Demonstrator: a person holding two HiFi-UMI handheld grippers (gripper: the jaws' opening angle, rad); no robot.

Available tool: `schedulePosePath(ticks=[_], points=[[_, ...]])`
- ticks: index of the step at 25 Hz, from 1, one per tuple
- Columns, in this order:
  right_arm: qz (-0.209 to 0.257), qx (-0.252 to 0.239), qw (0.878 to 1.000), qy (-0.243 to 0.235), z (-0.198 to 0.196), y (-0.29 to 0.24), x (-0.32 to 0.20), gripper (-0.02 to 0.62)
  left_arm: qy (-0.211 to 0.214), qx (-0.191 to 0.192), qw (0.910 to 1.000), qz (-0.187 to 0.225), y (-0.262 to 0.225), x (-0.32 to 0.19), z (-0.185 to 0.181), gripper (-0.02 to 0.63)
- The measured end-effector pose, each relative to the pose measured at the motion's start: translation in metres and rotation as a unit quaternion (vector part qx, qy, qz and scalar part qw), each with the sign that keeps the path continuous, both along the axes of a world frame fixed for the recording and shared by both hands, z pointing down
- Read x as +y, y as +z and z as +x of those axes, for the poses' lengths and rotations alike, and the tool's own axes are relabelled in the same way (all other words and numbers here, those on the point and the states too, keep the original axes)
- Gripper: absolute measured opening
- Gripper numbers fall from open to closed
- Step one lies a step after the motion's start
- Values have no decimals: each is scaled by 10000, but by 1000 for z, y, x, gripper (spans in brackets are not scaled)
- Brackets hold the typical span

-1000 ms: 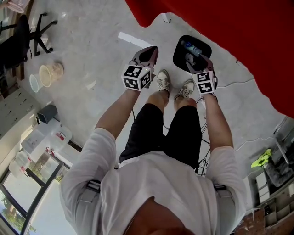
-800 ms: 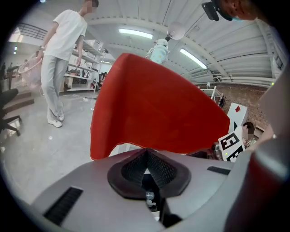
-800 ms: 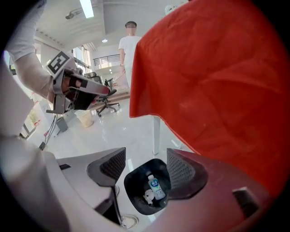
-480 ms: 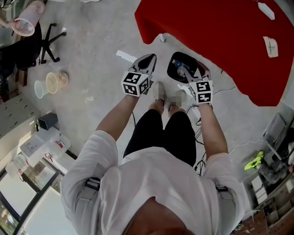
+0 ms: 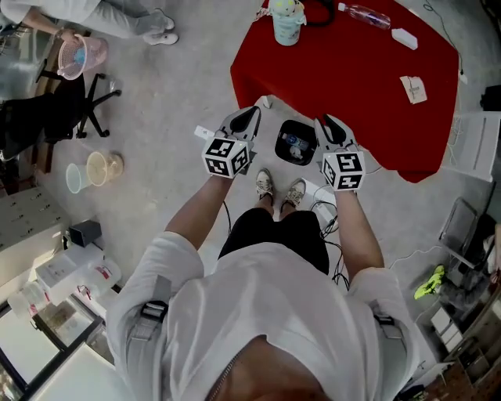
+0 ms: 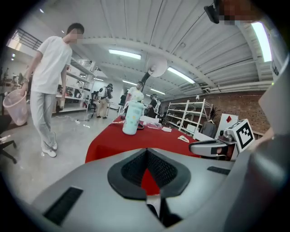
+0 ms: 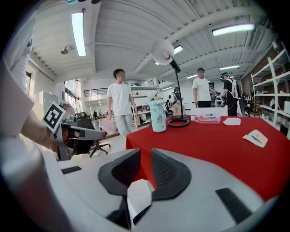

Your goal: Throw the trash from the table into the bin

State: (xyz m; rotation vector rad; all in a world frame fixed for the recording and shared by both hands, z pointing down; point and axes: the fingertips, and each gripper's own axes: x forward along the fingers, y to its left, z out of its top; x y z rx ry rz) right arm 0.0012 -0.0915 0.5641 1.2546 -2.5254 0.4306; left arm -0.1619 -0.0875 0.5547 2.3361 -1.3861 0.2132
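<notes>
The black bin [image 5: 297, 142] stands on the floor by the red table [image 5: 352, 86], with a bottle and other trash inside. My left gripper [image 5: 249, 112] hangs left of the bin and is shut and empty; its tips meet in the left gripper view [image 6: 146, 152]. Right of the bin, my right gripper [image 5: 325, 121] holds nothing; its jaws [image 7: 146, 152] have just been closing and stand a narrow gap apart. On the table lie a clear plastic bottle [image 5: 364, 14], a white scrap [image 5: 405, 37] and a paper piece [image 5: 412, 88].
A pale green tumbler [image 5: 287, 19] and a black lamp base [image 7: 179, 120] stand on the table's far end. A person with a pink basket [image 5: 78, 55] stands at the far left near a black chair [image 5: 70, 110]. Cables run on the floor by my feet [image 5: 280, 188].
Both grippers have risen from just above the bin to table height. The right jaws have narrowed. The view has pulled back, so the whole table top shows.
</notes>
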Motion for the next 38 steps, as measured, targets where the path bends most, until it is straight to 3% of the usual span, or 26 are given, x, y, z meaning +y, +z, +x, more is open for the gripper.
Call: schedulePosePath(ticks=[8,17,38], points=[[574,-206,9979,224,17,-90,-6,44,18,101,9988,482,-73,-7,4,9],[967,-282,9946,255,10,-145,2,38,75,206,9962,839,-122,-11,0,9],[1273,-93,9906,494,13,-172,-8,35,407,376,9925,1092,-146,-29,5,9]])
